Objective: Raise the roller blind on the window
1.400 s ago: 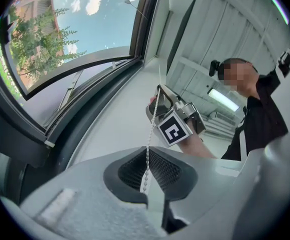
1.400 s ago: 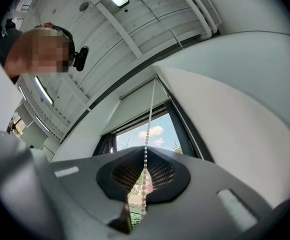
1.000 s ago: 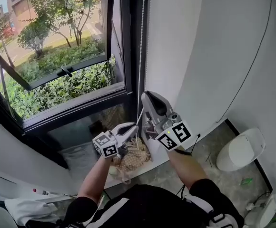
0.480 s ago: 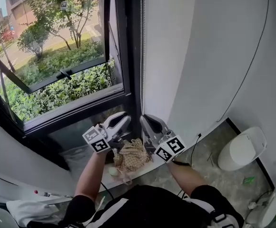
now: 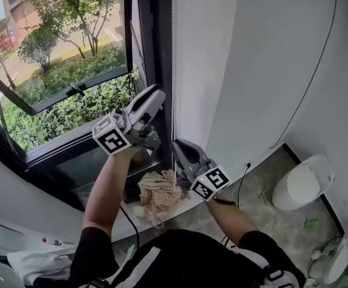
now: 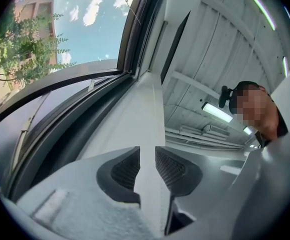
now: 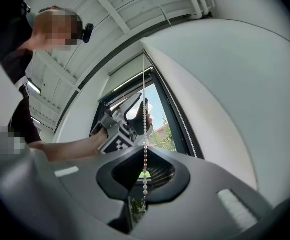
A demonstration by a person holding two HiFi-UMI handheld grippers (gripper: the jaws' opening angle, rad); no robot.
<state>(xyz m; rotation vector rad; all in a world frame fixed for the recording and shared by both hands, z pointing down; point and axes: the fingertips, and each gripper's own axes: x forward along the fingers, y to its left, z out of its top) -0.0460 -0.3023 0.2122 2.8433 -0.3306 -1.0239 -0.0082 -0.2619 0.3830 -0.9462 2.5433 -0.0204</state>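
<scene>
The blind's white bead chain (image 5: 173,71) hangs straight down beside the dark window frame (image 5: 161,53). My right gripper (image 5: 177,146) is low on it and shut on the bead chain (image 7: 144,134), which runs taut between its jaws (image 7: 144,156). My left gripper (image 5: 156,96) is raised higher, just left of the chain. Its jaws (image 6: 147,156) have just been opening and now stand apart, with only the white window reveal showing in the gap. The left gripper (image 7: 130,115) also shows up the chain in the right gripper view. No blind fabric covers the glass in the head view.
A tilted window sash (image 5: 72,92) opens onto green shrubs. A woven bag (image 5: 159,192) lies on the low ledge under the grippers. A white wall (image 5: 252,71) with a thin black cable (image 5: 319,71) stands right; a white lidded bin (image 5: 300,188) sits on the floor.
My left gripper has risen well up beside the chain and its jaws have parted. My right gripper sank with the chain, then held still.
</scene>
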